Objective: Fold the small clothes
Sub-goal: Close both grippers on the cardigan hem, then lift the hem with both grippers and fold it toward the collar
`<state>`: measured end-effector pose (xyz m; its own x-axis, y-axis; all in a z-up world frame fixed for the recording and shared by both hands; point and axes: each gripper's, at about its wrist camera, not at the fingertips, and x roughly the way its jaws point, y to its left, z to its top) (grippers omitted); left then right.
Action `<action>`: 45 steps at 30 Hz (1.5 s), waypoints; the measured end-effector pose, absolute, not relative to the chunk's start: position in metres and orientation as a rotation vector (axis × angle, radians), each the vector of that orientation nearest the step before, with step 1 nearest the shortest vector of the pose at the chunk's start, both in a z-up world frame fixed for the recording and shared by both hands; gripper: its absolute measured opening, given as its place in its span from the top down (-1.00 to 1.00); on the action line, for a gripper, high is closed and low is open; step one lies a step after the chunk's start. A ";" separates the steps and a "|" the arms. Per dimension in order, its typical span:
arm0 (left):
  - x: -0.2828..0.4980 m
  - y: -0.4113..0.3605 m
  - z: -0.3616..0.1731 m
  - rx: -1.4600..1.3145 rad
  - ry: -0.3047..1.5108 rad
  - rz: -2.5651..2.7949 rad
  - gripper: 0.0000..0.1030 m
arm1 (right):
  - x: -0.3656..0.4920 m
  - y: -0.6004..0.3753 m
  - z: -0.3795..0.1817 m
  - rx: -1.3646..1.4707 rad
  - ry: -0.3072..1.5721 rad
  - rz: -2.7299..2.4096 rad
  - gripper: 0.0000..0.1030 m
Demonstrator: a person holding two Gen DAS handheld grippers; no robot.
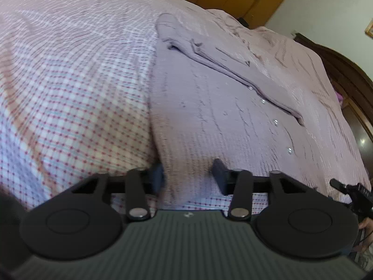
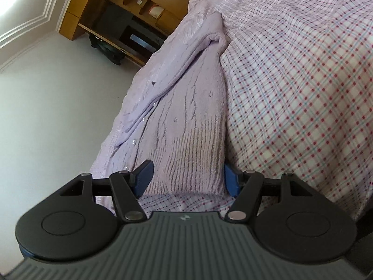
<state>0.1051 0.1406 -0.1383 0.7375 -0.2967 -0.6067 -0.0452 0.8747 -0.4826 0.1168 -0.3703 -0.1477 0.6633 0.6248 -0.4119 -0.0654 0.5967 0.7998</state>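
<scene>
Left hand-held gripper [image 1: 190, 175] agape over cardigan [image 1: 209, 107] hem | right hand-held gripper [image 2: 186, 175] likewise | risk: pinching bedsheet [image 1: 70, 81] too.

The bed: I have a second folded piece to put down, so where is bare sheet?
Bare checked sheet lies open along the lilac garment's plain edge, away from its row of buttons. It is crowded at the near hem, where the left claw and right claw both straddle the cloth.
</scene>
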 end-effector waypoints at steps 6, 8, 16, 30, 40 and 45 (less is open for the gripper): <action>0.100 0.151 -0.141 -0.532 0.730 -0.096 0.73 | 0.112 -0.367 -0.145 0.777 0.764 0.339 0.75; 0.097 0.152 -0.140 -0.533 0.730 -0.096 0.73 | 0.111 -0.364 -0.143 0.753 0.754 0.326 0.77; 0.094 0.140 -0.137 -0.499 0.723 -0.071 0.76 | 0.108 -0.361 -0.137 0.687 0.731 0.311 0.81; 0.093 0.135 -0.128 -0.460 0.694 -0.083 0.79 | 0.104 -0.361 -0.131 0.656 0.703 0.301 0.85; 0.103 0.137 -0.115 -0.462 0.675 -0.086 0.79 | 0.114 -0.360 -0.121 0.686 0.682 0.305 0.85; 0.116 0.138 -0.105 -0.489 0.649 -0.074 0.79 | 0.125 -0.357 -0.110 0.690 0.674 0.305 0.85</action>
<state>0.1161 0.1379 -0.1048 0.7982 -0.2158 -0.5625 -0.0845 0.8843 -0.4592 0.1250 -0.3572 -0.1104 0.7488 0.4689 -0.4684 -0.0423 0.7391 0.6723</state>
